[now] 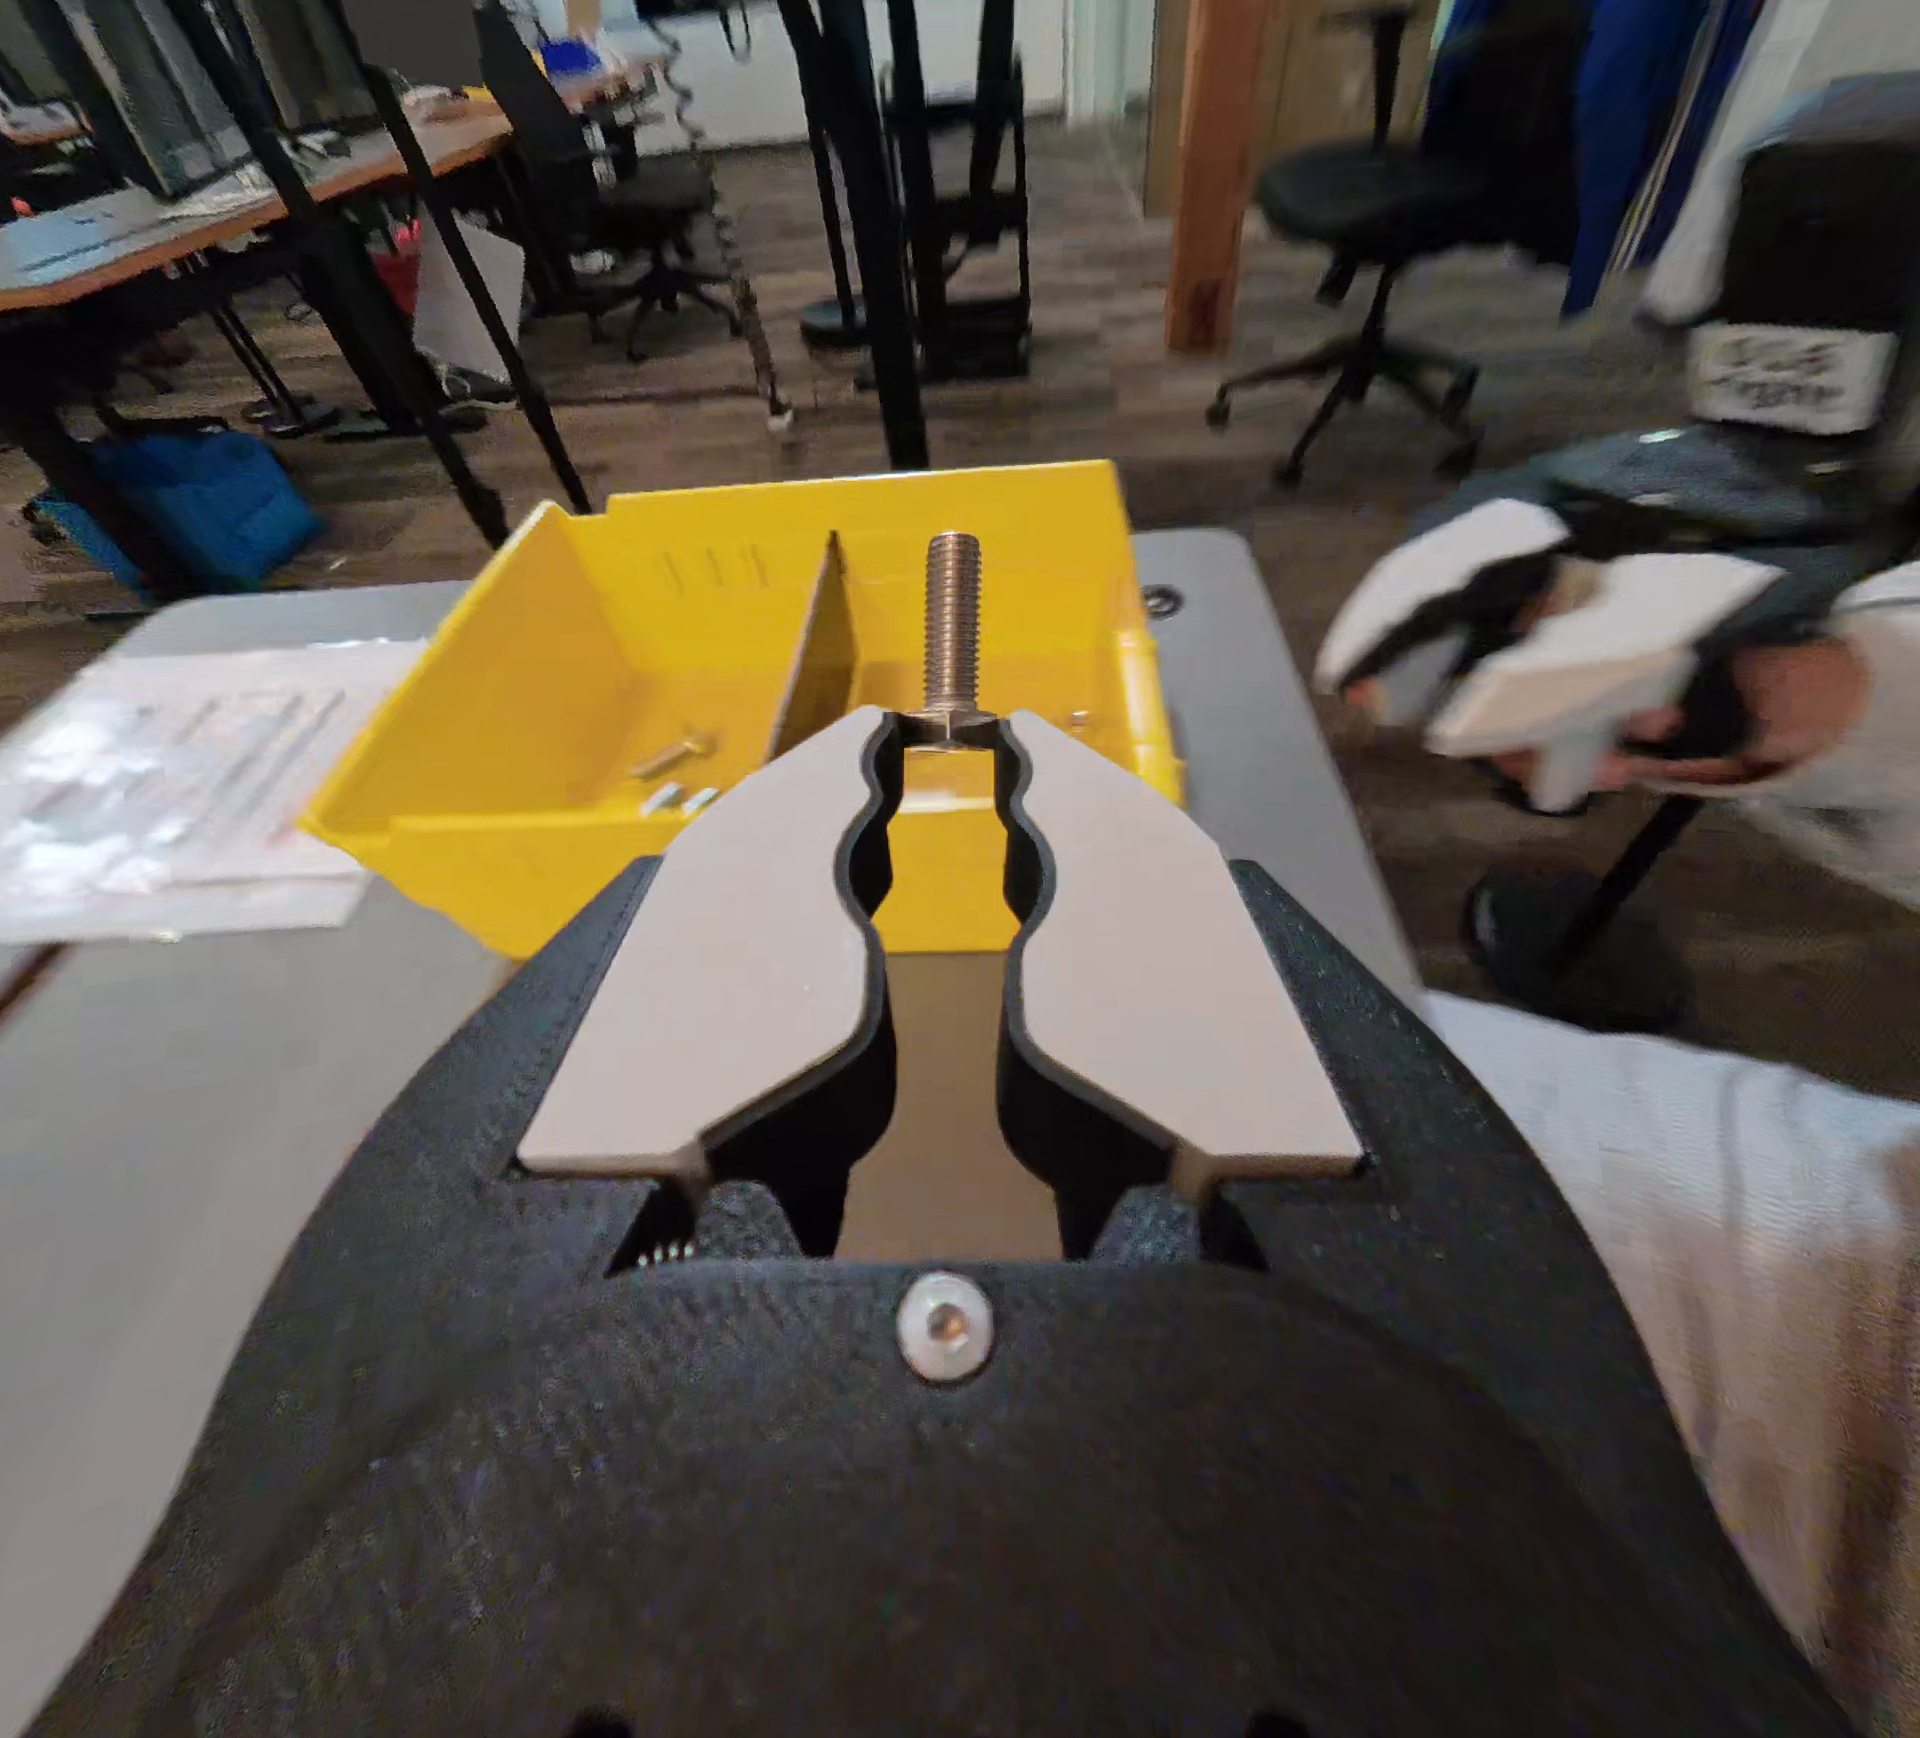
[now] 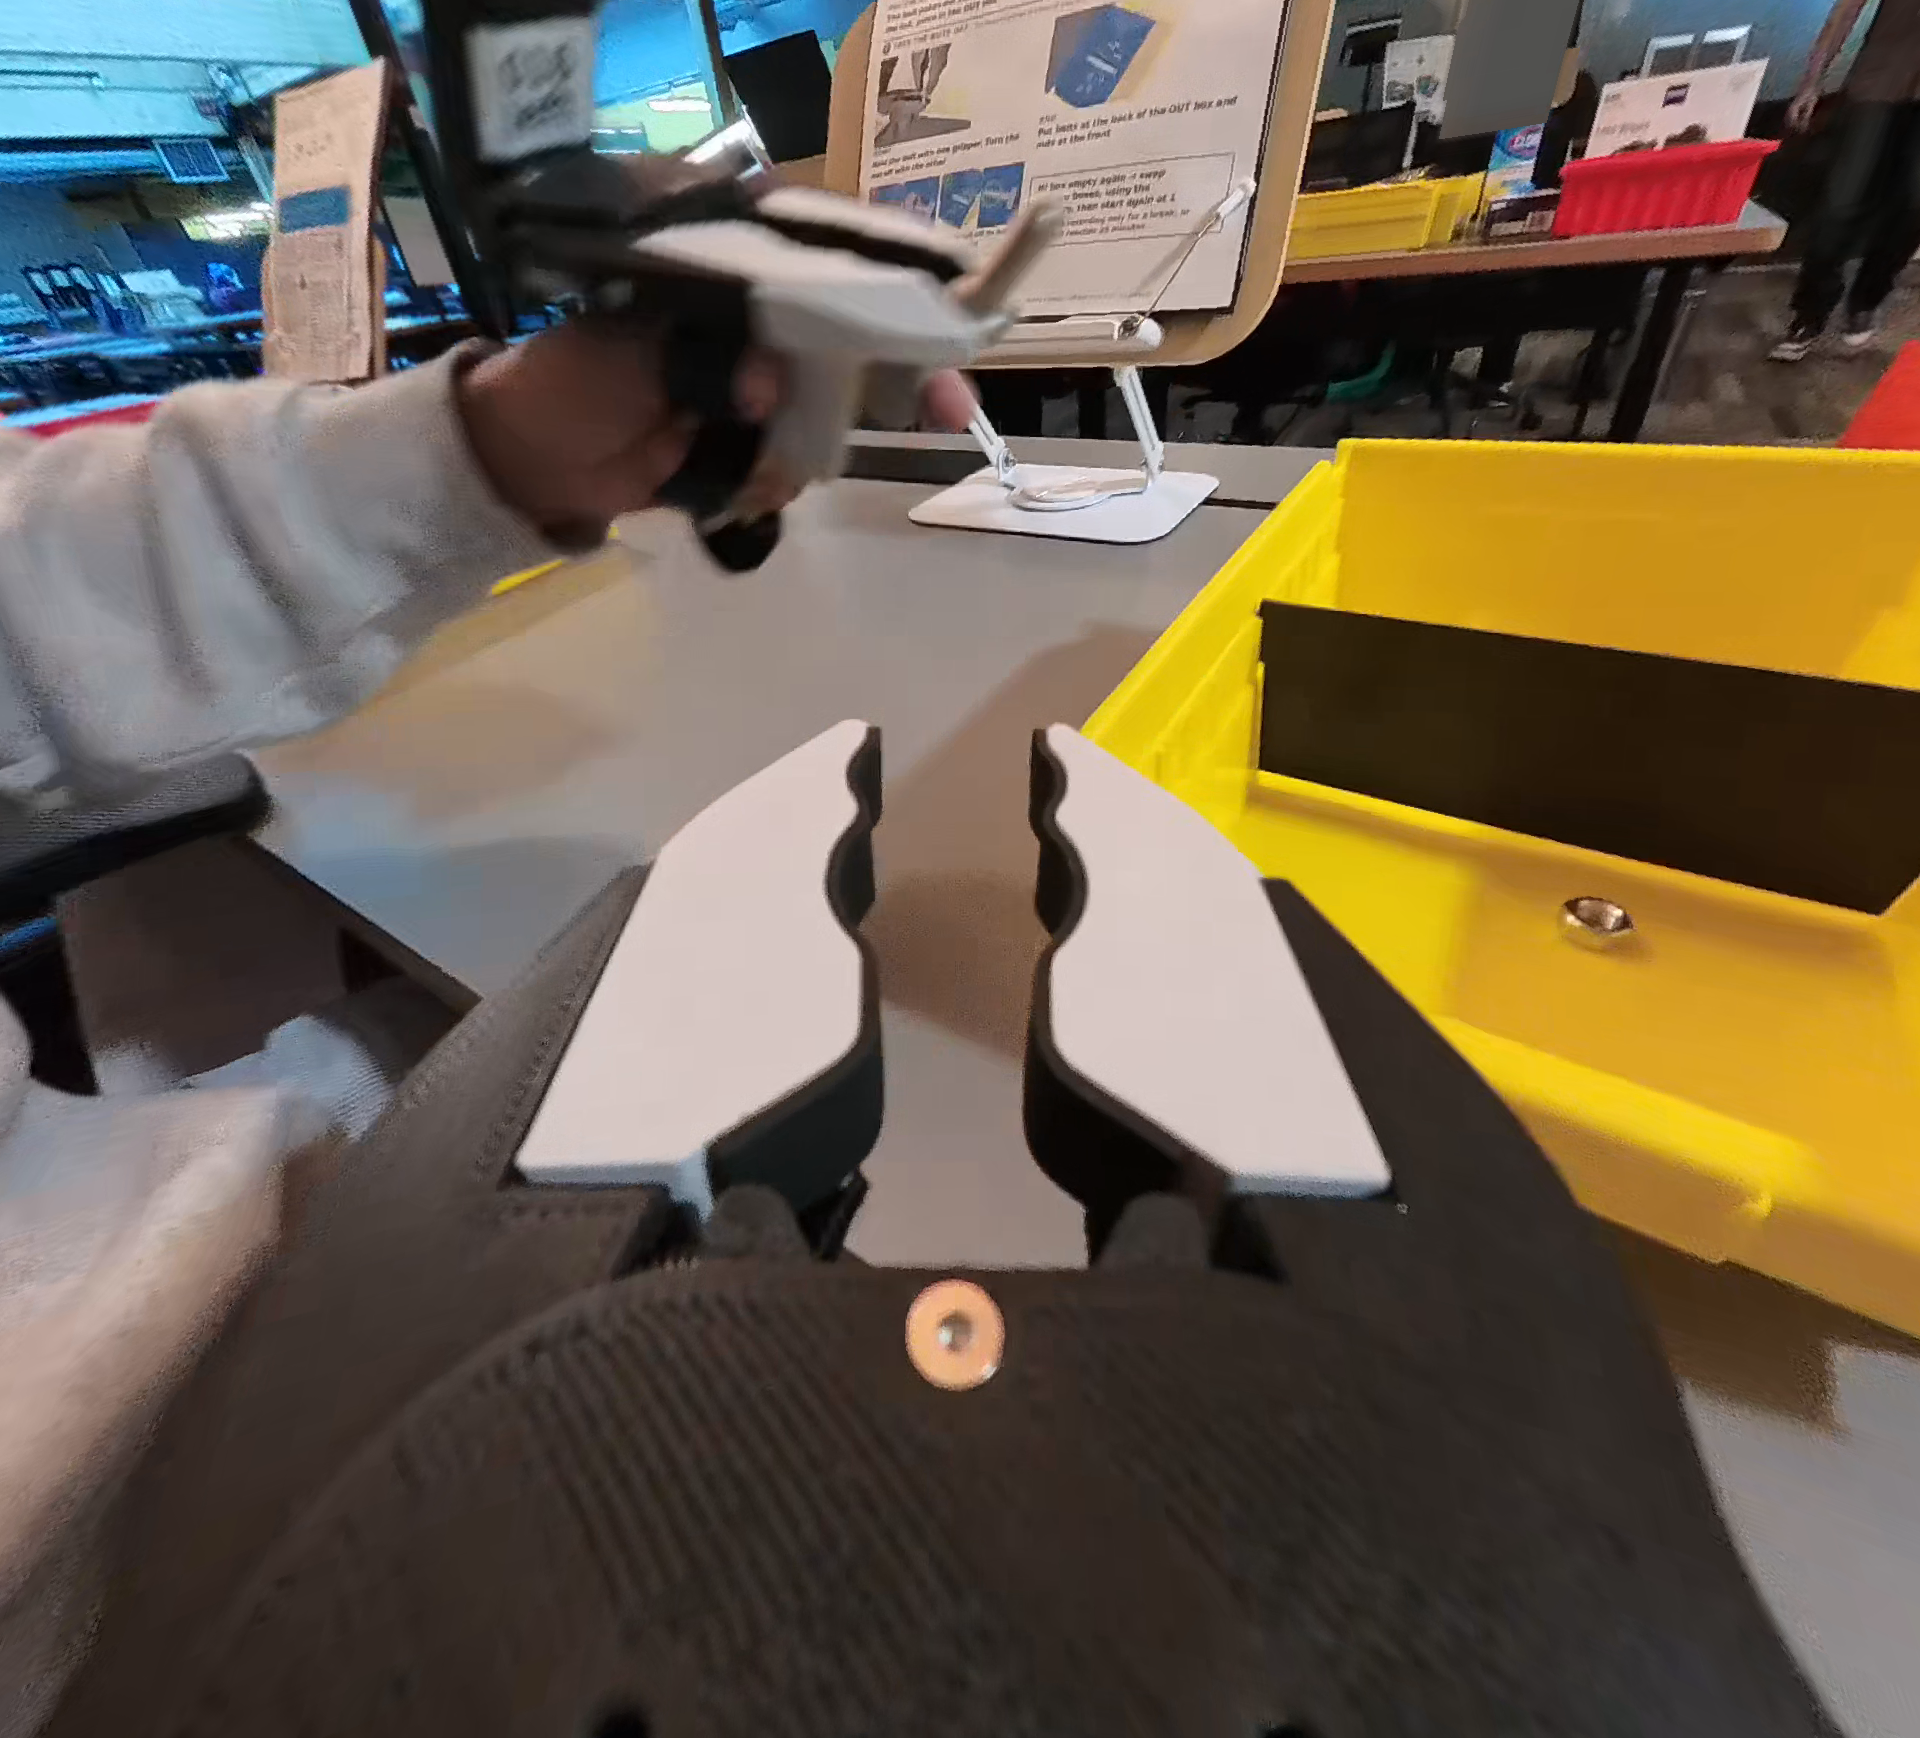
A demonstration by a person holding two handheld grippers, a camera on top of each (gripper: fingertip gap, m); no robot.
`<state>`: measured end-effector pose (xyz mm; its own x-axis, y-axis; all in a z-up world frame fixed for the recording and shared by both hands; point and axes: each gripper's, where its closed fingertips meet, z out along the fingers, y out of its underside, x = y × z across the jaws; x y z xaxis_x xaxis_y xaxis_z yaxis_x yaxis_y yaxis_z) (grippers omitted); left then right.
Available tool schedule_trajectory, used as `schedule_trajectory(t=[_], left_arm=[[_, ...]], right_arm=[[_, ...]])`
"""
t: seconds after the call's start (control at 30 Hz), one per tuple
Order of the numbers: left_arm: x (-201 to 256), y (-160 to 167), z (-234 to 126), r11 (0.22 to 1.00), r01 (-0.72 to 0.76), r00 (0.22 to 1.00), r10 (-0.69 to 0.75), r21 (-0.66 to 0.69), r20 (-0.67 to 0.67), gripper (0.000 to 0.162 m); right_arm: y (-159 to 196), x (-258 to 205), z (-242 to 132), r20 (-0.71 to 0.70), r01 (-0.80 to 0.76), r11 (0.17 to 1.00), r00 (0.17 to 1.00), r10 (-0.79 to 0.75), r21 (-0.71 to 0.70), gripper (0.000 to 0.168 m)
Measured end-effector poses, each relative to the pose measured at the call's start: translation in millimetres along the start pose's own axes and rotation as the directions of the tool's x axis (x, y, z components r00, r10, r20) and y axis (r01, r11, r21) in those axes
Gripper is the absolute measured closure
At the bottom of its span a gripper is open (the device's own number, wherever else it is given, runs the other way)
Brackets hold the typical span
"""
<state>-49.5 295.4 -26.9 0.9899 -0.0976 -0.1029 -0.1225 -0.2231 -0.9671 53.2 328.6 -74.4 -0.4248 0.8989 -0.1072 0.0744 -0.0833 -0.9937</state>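
My left gripper (image 1: 948, 732) is shut on the hex head of a steel bolt (image 1: 952, 618), whose threaded shaft points away from me, above a yellow bin (image 1: 499, 753) with a divider (image 1: 821, 639) and a few small screws (image 1: 675, 758) inside. My right gripper (image 2: 954, 743) is open and empty, low over the grey table (image 2: 644, 680), just left of a second yellow bin (image 2: 1558, 1096) with a black divider (image 2: 1579, 753) and one nut (image 2: 1596, 921) on its floor. The left gripper also shows in the right wrist view (image 2: 997, 265), holding the bolt. The right gripper shows blurred in the left wrist view (image 1: 1392, 691).
A sheet of instructions on a white stand (image 2: 1081, 57) stands at the table's back. Plastic-sleeved papers (image 1: 177, 784) lie left of the bin. Office chairs (image 1: 1371, 202), desks (image 1: 187, 223) and black stand legs (image 1: 873, 234) fill the room beyond. A person's white sleeve (image 2: 229, 545) crosses the left side. About 12 cm separates my left fingertips from my right.
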Motion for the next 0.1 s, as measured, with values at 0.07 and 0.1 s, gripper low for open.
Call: schedule_trajectory(t=[0.07, 0.1], left_arm=[[-25.5, -9.1, 28.8, 0.99, -0.085, 0.996, 0.086, -0.113, 0.005, 0.145], [-38.1, -11.5, 44.8, 0.98, -0.114, 0.993, 0.116, -0.164, 0.005, 0.145]], right_arm=[[-1.3, -2.3, -5.0, 0.007, -0.012, 1.0, 1.0, 0.012, 0.007, 0.14], [-2.4, -2.9, -7.4, 0.007, -0.01, 1.0, 1.0, 0.01, 0.011, 0.14]])
